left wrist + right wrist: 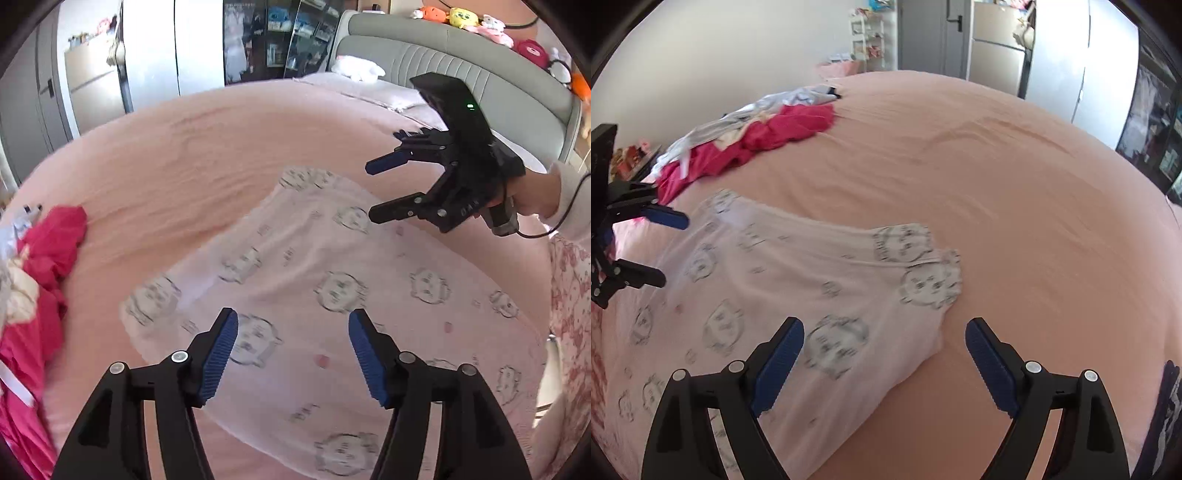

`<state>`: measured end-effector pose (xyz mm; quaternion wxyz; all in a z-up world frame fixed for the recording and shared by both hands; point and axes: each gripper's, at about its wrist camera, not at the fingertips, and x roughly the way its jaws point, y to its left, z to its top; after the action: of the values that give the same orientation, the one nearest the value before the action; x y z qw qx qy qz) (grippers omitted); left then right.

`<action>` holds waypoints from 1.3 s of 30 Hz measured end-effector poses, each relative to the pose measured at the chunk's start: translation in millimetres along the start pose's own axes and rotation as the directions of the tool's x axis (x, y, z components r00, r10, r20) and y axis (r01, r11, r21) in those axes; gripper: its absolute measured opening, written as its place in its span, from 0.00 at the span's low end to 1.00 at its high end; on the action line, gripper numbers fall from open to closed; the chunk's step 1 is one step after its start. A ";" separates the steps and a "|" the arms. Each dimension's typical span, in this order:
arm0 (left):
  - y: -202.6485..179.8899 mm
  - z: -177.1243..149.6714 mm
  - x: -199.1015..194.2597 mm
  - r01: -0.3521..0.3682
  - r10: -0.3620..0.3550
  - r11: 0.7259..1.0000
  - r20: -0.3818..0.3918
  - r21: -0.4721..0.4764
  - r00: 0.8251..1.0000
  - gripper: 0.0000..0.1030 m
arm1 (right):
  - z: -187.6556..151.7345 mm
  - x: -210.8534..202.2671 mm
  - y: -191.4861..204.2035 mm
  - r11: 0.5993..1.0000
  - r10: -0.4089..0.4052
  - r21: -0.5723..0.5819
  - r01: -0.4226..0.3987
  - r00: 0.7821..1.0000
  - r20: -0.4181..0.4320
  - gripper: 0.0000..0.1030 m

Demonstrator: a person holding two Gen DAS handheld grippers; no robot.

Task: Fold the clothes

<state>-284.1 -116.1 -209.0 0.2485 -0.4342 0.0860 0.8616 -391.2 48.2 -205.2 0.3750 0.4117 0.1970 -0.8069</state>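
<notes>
1. The pale printed garment (332,295) lies flat on the pink bed (184,155), red clothes (48,243) at nine o'clock.
2. Left gripper (293,354) and right gripper (884,365) hover spread, empty.
3. It looks thin, light and floppy; pinch its edges or corners.

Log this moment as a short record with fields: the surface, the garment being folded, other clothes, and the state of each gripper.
surface: pink bed sheet
garment: white printed garment, lying spread on the sheet, partly folded, not gripped
other clothes: red garment and pale grey clothes, heaped together farther along the bed
left gripper: open, above the white garment
right gripper: open, over the garment's edge
</notes>
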 end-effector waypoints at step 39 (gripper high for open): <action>-141.5 -133.3 -51.7 0.055 -0.085 0.694 -0.006 -0.718 0.996 0.47 | -181.8 -99.0 102.9 0.828 0.294 0.506 -0.241 0.955 -0.027 0.45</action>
<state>-93.1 -60.9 -239.6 0.0909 -0.5161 -0.2679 0.8084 -180.7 140.1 -231.8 0.3549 0.5591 -0.0581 -0.7471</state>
